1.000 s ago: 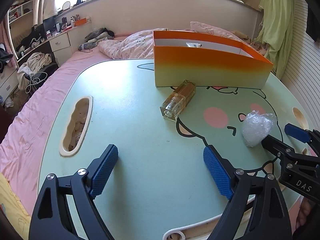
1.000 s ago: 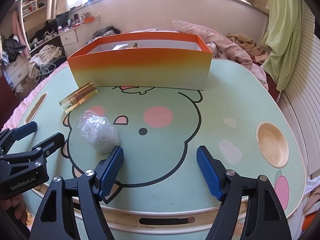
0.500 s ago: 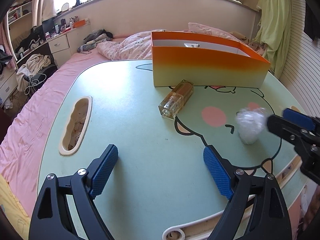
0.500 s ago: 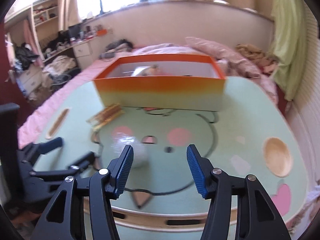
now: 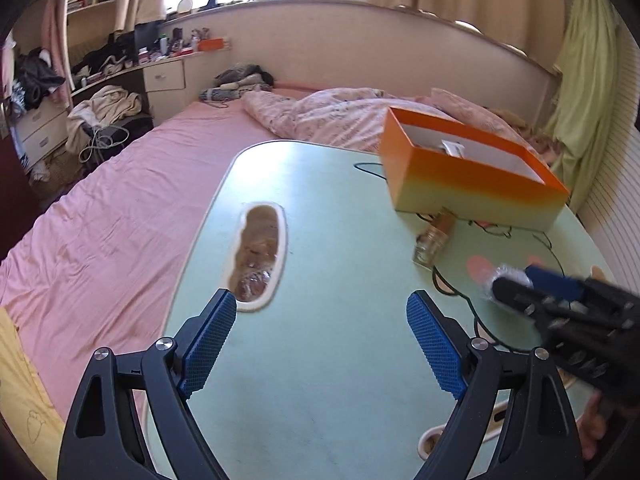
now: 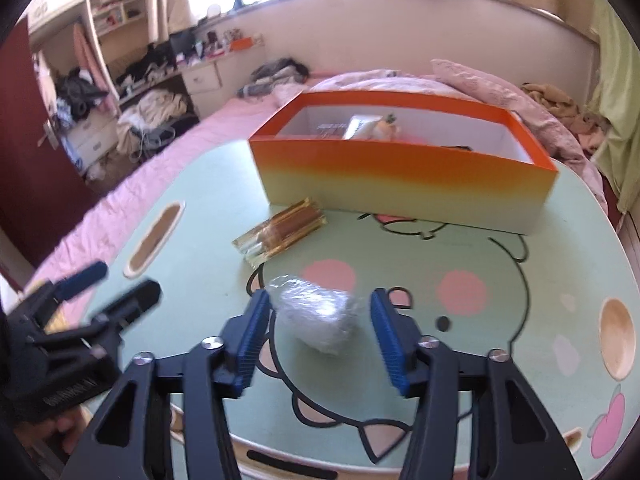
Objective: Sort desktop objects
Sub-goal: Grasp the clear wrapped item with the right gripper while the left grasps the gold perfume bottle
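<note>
Crinkled plastic bundle (image 6: 318,322) sits between the closing right tool (image 6: 316,338) (left tool (image 5: 316,344) wide open).

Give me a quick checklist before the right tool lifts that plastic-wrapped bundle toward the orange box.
1. Bundle between right tool's pads: ok.
2. Pads pressing on bundle: not ok, jaws closing, gaps on both sides.
3. Bottle clear of the grasp: ok, it lies apart, nearer the box.
4. Room in box: ok, bare floor shows at its right end.
5. Left tool out of the way: ok, open, empty, off to the side.
</note>
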Demonstrator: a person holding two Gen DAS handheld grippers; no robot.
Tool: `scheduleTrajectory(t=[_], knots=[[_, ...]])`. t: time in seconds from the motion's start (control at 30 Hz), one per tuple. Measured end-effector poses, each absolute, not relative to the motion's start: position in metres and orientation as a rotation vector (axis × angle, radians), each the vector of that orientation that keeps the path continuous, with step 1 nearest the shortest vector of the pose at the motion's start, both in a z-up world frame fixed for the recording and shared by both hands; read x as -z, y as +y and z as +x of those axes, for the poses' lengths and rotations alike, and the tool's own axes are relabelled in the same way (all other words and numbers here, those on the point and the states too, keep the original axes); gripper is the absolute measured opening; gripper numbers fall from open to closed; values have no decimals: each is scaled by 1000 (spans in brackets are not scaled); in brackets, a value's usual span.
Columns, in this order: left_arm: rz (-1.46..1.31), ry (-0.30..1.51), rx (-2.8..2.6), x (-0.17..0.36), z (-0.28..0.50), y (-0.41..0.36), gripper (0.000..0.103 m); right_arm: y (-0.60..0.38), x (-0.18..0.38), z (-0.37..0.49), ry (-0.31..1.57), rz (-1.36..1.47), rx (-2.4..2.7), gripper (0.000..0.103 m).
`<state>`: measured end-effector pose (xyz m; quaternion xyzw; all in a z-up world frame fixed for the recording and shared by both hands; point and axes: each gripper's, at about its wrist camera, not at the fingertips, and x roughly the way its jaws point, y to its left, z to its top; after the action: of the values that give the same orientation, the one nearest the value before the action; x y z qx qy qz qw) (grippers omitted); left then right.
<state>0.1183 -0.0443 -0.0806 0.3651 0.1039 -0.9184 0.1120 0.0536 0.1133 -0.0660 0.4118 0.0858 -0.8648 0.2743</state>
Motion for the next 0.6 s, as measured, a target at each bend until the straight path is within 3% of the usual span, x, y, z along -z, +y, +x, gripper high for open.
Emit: scheduleTrajectory(t=[0.17, 0.47, 0.6], knots=[[1076, 301, 2698, 78, 117, -43, 88, 99, 78, 56, 354, 1087, 2359, 30], [1187, 220, 2736, 77, 97, -23, 88, 109, 78, 58, 352, 1077, 2376, 29], [1268, 283, 2830, 75, 75, -16, 88, 124, 75, 57, 320, 1081, 2397, 29]])
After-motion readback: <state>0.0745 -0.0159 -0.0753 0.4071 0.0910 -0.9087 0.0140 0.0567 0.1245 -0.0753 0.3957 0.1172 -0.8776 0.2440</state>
